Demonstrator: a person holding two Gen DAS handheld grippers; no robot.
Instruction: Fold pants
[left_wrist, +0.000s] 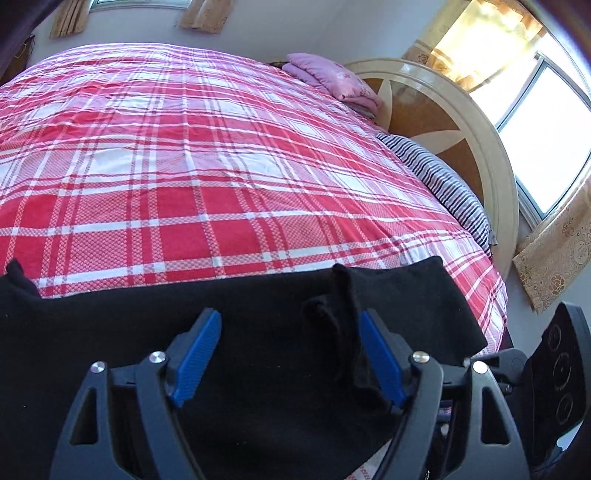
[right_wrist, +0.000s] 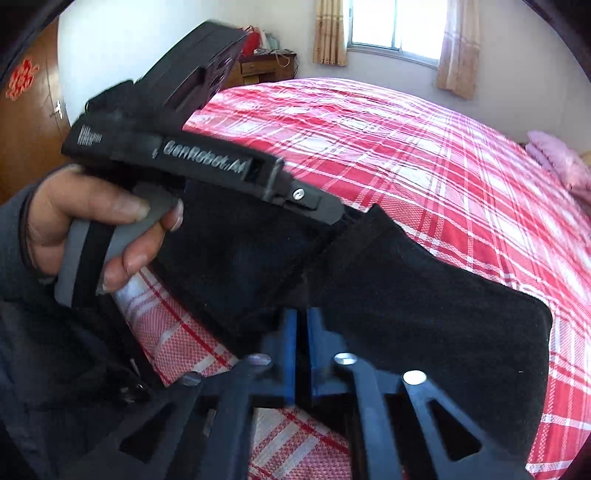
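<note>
Black pants (left_wrist: 258, 332) lie across the near edge of a bed with a red and white plaid cover (left_wrist: 221, 166). My left gripper (left_wrist: 291, 325) is open, its blue pads (left_wrist: 199, 354) spread wide over the cloth; a raised fold of the pants rests against the right pad. In the right wrist view the pants (right_wrist: 424, 314) are lifted a little off the cover. My right gripper (right_wrist: 303, 325) is shut on the pants edge, blue pads nearly together. The left gripper's body (right_wrist: 192, 158), held by a hand (right_wrist: 92, 229), reaches over the pants at the left.
A folded pink blanket (left_wrist: 332, 79) and a striped pillow (left_wrist: 443, 184) lie by the round headboard (left_wrist: 461, 122). Windows with curtains (left_wrist: 535, 122) are beyond. A wooden dresser (right_wrist: 266, 66) and door (right_wrist: 26, 122) stand at the far side.
</note>
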